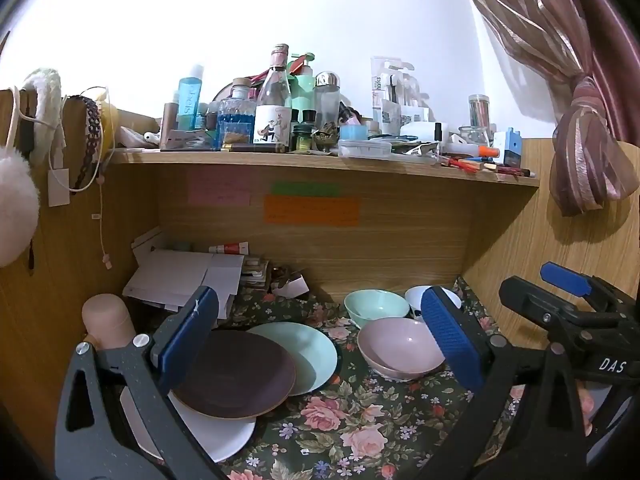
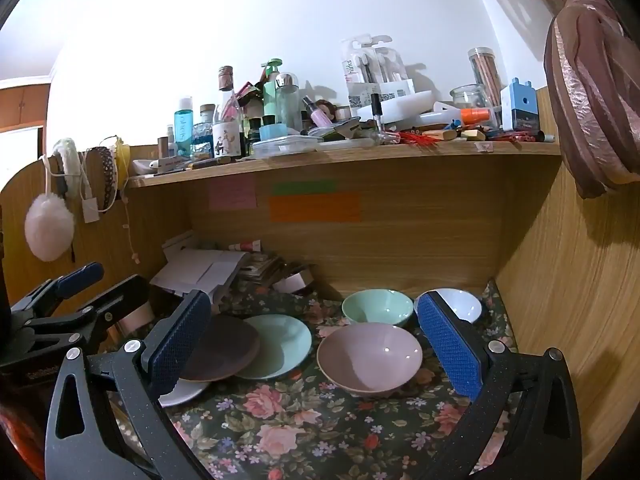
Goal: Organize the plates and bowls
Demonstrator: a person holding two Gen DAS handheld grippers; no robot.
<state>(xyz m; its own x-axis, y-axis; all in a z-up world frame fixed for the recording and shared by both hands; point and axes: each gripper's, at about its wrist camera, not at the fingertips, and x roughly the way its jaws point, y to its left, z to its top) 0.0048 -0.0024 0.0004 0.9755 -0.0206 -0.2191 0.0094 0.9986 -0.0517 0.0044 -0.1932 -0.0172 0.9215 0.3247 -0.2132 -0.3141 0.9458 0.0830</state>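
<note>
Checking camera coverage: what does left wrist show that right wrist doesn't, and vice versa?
Left wrist only: the beige cylinder left of the plates, and the right gripper seen from outside.

Right wrist only: wall cabinets at far left, and the left gripper seen from outside.

Both: brown plate overlapping the white plate and mint plate, pink bowl, mint bowl, white bowl, floral cloth, cluttered shelf. Both grippers open, holding nothing.

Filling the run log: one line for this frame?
stage: pre-grasp | left gripper: open, empty | right gripper: open, empty | plates: brown plate overlapping mint plate, white plate | bowls: pink bowl, mint bowl, white bowl, unstacked
</note>
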